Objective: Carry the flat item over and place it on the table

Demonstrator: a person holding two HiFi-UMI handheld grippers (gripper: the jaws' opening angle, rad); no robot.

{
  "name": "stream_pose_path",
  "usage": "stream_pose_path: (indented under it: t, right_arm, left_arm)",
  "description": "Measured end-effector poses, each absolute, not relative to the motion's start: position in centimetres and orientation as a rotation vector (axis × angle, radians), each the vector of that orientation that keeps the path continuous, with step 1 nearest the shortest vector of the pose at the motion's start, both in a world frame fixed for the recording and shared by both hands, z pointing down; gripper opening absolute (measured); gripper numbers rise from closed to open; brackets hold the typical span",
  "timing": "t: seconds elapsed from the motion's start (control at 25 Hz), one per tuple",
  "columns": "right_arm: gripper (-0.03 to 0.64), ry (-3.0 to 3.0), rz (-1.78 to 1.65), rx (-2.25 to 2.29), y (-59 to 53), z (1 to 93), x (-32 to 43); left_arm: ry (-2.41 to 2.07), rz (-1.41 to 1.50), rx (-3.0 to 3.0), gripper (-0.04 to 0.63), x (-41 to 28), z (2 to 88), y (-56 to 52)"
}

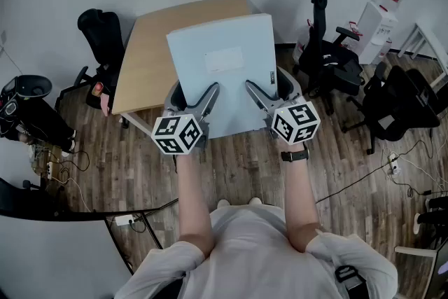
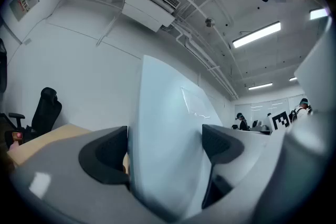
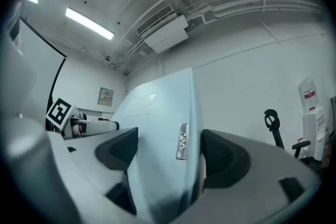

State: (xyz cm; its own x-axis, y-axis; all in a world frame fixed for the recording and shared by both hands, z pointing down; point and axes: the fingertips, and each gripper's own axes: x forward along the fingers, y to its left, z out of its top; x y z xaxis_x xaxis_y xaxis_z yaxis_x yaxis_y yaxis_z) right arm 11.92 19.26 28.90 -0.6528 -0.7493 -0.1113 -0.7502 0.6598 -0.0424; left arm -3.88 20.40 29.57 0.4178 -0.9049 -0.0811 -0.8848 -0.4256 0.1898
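The flat item (image 1: 224,73) is a pale blue-grey slab with a white label on top. It hangs level over the near right corner of the wooden table (image 1: 143,59), and its near edge sticks out over the floor. My left gripper (image 1: 192,96) is shut on its near left edge, and my right gripper (image 1: 269,91) is shut on its near right edge. In the left gripper view the slab (image 2: 168,139) fills the gap between the dark pads of the gripper (image 2: 165,147). The right gripper view shows the slab (image 3: 163,128), with a small silver tag, between the pads of the gripper (image 3: 168,152).
A black office chair (image 1: 101,35) stands at the table's left side, and another (image 1: 329,56) to its right. A water dispenser (image 1: 381,10) stands against the far wall. Cables (image 1: 392,164) trail over the wood floor at right. A black stand (image 1: 24,105) is at far left.
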Motion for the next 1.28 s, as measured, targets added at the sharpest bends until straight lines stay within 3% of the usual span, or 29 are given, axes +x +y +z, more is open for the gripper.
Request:
stream_pose_path:
  t: [0.76, 1.28]
  right_arm:
    - [0.373, 2.744, -0.070, -1.229, 18.5, 30.0, 16.8]
    - [0.373, 2.735, -0.099, -1.286, 13.8, 31.6, 16.2]
  left_arm:
    - [-1.611, -0.201, 2.543, 0.453, 1.2, 30.1, 19.9]
    - [-1.582, -0.224, 2.546, 0.453, 0.7, 31.8, 14.8]
